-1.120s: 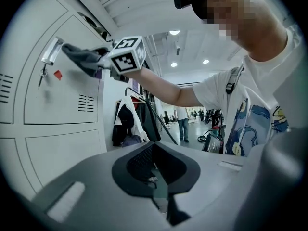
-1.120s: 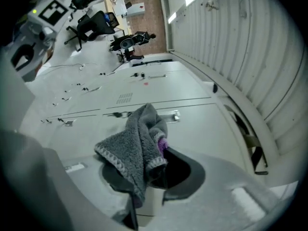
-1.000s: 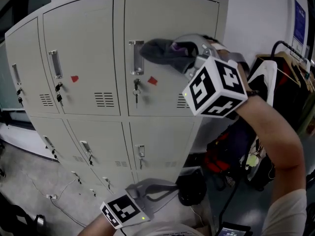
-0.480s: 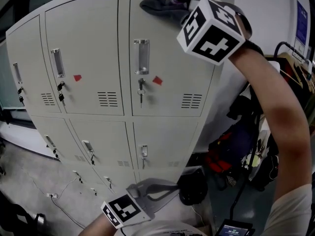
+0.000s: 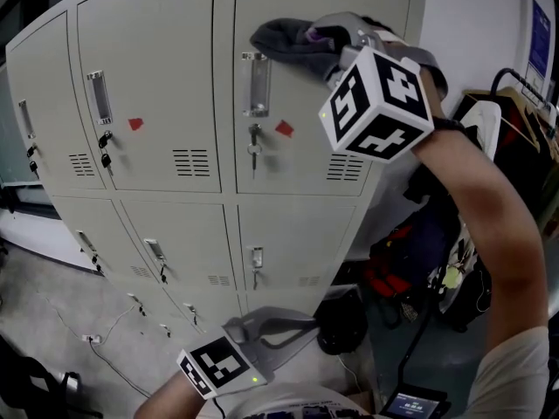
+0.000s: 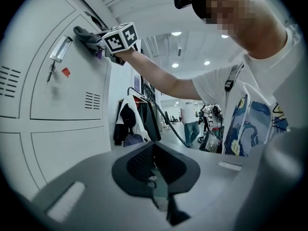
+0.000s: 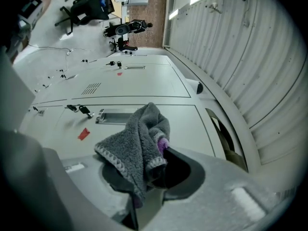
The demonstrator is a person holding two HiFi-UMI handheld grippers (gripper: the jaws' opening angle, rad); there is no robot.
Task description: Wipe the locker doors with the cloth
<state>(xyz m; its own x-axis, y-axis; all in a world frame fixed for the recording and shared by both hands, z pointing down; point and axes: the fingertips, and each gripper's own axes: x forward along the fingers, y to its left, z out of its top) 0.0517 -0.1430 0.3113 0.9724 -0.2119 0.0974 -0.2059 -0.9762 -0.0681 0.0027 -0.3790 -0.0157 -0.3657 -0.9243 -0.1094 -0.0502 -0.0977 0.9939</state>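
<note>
The grey locker block (image 5: 157,85) fills the head view. My right gripper (image 5: 336,44) is raised and shut on a grey cloth (image 5: 293,35) with a purple patch. The cloth is pressed on the upper right door (image 5: 306,155), just right of the top of its metal handle (image 5: 255,84). The right gripper view shows the cloth (image 7: 137,148) bunched between the jaws over that door (image 7: 144,83). My left gripper (image 5: 262,332) hangs low by my body, shut and empty, far from the doors. From the left gripper view, the cloth (image 6: 89,33) touches the door high up.
Keys (image 5: 253,151) hang in the lock under the handle, next to a red sticker (image 5: 284,128). A clothes rack (image 5: 515,94) with hangers and bags (image 5: 410,273) stands right of the lockers. Cables (image 5: 87,339) lie on the floor at left. A person (image 6: 191,124) stands far behind.
My right gripper carried the cloth up from beside the handle to the top of the door, then back down to the handle's top. The left gripper stayed low.
</note>
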